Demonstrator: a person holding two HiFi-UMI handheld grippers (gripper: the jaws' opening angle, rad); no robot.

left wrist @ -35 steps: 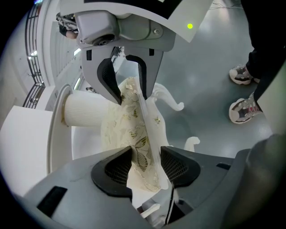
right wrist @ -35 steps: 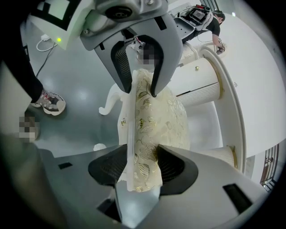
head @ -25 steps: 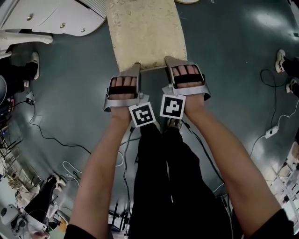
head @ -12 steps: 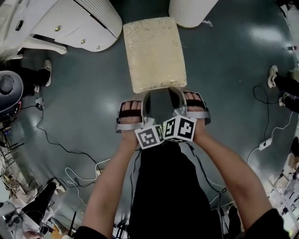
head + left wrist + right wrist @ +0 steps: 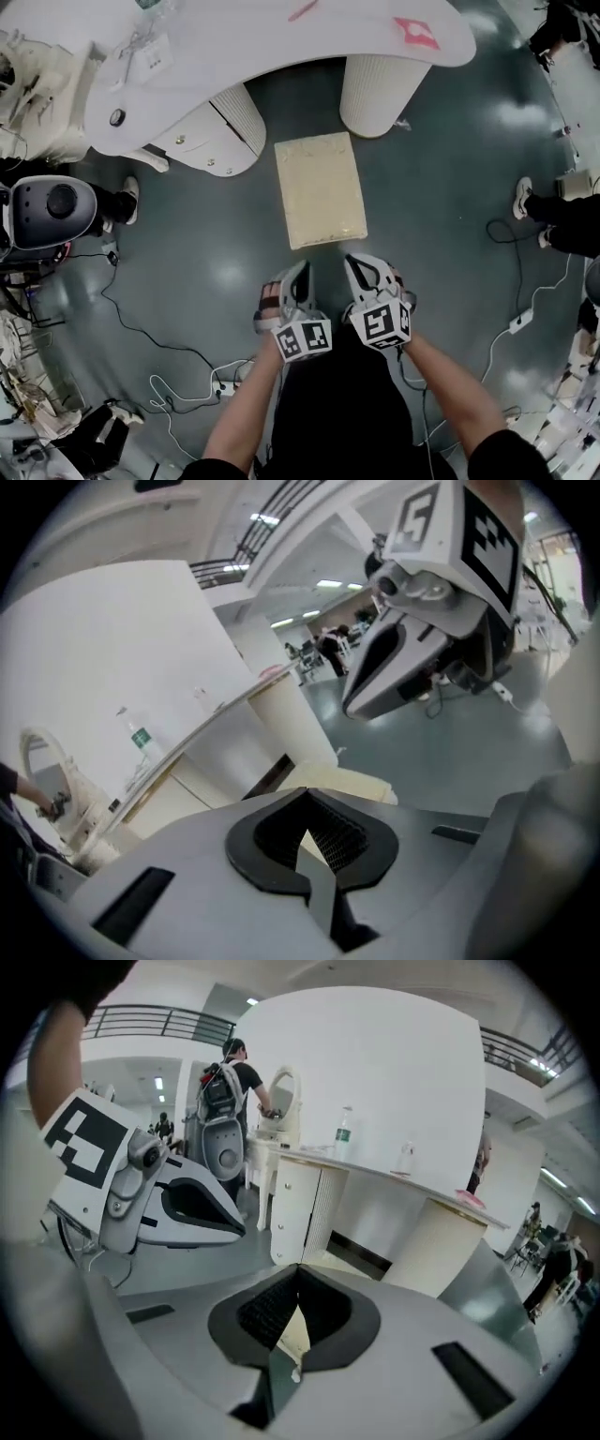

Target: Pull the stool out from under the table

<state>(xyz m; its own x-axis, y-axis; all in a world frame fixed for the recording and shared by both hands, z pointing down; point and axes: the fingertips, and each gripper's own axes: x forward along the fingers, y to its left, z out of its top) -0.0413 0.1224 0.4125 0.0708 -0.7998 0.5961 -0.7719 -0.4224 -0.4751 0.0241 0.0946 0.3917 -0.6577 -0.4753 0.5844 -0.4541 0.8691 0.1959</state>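
My left tool (image 5: pixel 300 274) and right tool (image 5: pixel 361 270), both closed and empty, hang side by side, equally near the stool (image 5: pixel 321 189), which stands on the floor straight ahead, clear of the surface (image 5: pixel 281 47), its long axis running away from me.

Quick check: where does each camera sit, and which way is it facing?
Head view: on the person's head, facing steeply down at stool, table, floor; shows both arms, left gripper, right gripper.
Left gripper view: rides the left gripper, looks along its shut jaws toward the table; right gripper shows upper right.
Right gripper view: rides the right gripper, along its shut jaws toward the table; left gripper shows left.
Shared: all three see the table.
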